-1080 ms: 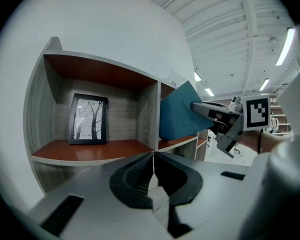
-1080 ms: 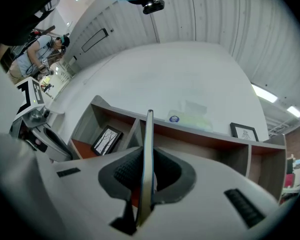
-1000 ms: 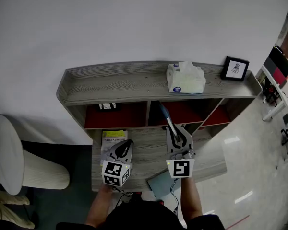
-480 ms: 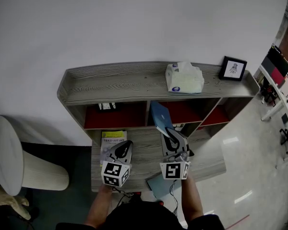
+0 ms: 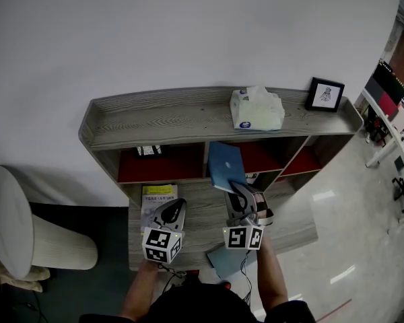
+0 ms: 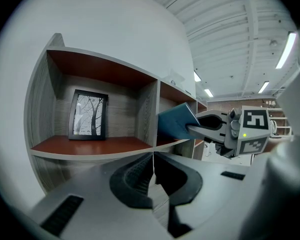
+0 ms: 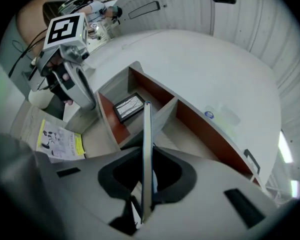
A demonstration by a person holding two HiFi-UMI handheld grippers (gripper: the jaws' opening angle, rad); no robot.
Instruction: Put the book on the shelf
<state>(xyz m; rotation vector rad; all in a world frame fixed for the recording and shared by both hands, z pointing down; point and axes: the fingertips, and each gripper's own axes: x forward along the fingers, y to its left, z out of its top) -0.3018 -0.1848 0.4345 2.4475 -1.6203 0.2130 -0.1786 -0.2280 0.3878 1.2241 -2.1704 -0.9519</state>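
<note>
Tilted blue book (image 5: 226,166) before shelf (image 5: 188,116)

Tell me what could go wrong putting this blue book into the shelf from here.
The blue book sits close to the divider between the left and middle compartments; its leading edge could catch there. The right gripper pinches it only at the near edge, so the tilted book might pivot or slip if it bumps the shelf.

In the head view, the shelf's (image 5: 155,116) middle compartment (image 5: 259,159) stands open at 12 o'clock from the right gripper (image 5: 237,187). The gripper's blue book (image 5: 225,165) leans across the mouth of that compartment, beside the divider (image 5: 207,159). At 10 o'clock a picture frame (image 5: 149,151) stands in the left compartment. A booklet (image 5: 159,195) covers the ledge at 9 o'clock, by the left gripper (image 5: 176,206).
</note>
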